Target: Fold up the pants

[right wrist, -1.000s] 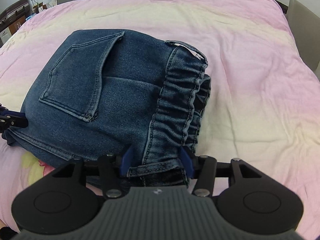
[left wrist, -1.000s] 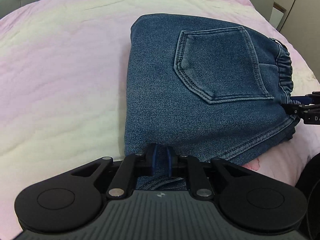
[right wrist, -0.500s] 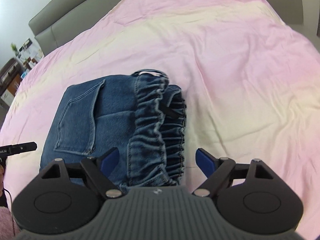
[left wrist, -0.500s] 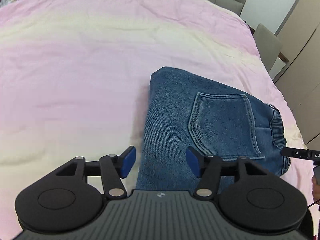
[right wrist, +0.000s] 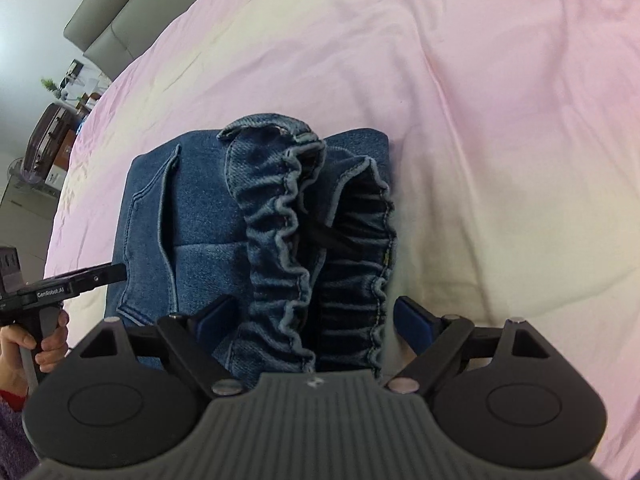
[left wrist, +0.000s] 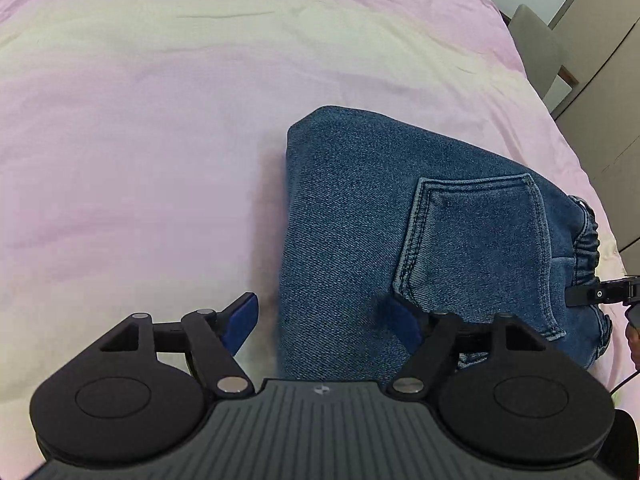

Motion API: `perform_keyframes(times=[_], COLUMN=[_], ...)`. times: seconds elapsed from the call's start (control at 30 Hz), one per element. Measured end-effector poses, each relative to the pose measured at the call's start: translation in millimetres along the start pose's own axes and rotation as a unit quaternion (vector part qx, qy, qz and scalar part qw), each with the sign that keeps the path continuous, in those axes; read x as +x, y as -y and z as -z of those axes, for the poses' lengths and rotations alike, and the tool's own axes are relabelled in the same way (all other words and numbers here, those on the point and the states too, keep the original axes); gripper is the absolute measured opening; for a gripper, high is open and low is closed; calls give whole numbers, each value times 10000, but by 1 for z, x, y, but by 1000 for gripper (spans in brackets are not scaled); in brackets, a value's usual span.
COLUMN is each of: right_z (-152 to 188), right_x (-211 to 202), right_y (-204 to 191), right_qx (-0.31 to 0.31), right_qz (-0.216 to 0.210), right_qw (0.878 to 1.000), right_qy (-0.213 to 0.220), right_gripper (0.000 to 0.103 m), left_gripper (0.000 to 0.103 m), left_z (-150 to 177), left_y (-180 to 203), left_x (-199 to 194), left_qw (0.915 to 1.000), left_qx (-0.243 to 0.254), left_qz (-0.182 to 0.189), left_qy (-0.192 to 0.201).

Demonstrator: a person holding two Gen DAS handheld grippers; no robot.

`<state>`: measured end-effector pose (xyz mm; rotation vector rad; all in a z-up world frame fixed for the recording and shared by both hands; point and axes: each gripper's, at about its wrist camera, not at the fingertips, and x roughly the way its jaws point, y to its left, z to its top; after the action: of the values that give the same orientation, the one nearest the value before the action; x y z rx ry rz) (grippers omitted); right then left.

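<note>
Left wrist: pink-and-cream bedspread (left wrist: 160, 140), grey chair (left wrist: 536, 48) beside it.

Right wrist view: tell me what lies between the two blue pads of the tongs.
In the right wrist view, the gathered elastic waistband of the folded blue denim pants lies between the opening right tongs' pads, untouched.
</note>
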<state>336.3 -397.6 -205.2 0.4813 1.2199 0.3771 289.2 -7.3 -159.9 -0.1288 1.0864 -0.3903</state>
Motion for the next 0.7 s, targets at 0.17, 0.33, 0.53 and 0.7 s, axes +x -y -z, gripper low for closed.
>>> perform_keyframes(times=[0.17,0.33,0.53,0.7], right_z=[-9,-12,-8,-5], right_x=[18,33,28,10], right_y=[7,3,-5,-35], right_qx=[31,-83,-201,-521], right_qz=[-337,-421,-352,9], right_qw=[9992,9988,9990,9986], right_qy=[-211,-255,-208,-75], right_gripper=[84,83,72,56], left_gripper=[87,83,58,38], left_z=[-3,-5,-7,-6], left_y=[-16,-24,-28,-11], left_x=[10,19,18,4], left_qw=[9991,9981,9947,9970], left_qx=[-177,-246,-584,-466], left_qz=[360,508,753,561], left_qy=[-160,-262,-379,-254])
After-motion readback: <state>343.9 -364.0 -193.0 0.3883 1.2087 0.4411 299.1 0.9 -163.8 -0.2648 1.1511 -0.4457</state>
